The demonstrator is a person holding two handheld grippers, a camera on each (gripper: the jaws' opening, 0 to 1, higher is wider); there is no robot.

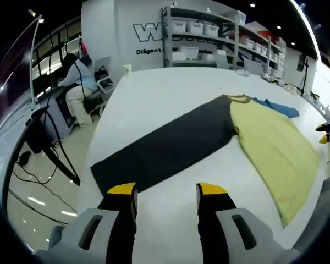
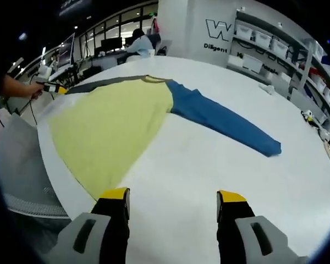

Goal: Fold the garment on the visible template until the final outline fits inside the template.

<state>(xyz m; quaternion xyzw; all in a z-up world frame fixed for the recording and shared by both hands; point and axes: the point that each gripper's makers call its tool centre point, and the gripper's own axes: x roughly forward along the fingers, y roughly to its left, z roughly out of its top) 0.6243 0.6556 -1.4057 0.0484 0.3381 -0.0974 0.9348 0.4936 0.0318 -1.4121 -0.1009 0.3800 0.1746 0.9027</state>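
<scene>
A long-sleeved garment lies spread flat on the white table (image 1: 154,93). Its body is yellow (image 1: 269,140) (image 2: 113,124), one sleeve dark grey (image 1: 170,146), the other blue (image 2: 225,121). In the left gripper view my left gripper (image 1: 168,193) is open, just short of the dark sleeve's cuff end, with nothing between its jaws. In the right gripper view my right gripper (image 2: 175,198) is open over bare table, near the yellow hem and short of the blue sleeve. The left gripper's yellow tip (image 2: 58,88) shows at the far left of that view, held by a hand.
Shelving with white bins (image 1: 209,33) (image 2: 275,49) stands behind the table. A person (image 1: 80,82) sits at a desk beyond the table's left edge, with cables and a stand (image 1: 44,143) on the floor. Small objects (image 2: 267,88) lie near the far table edge.
</scene>
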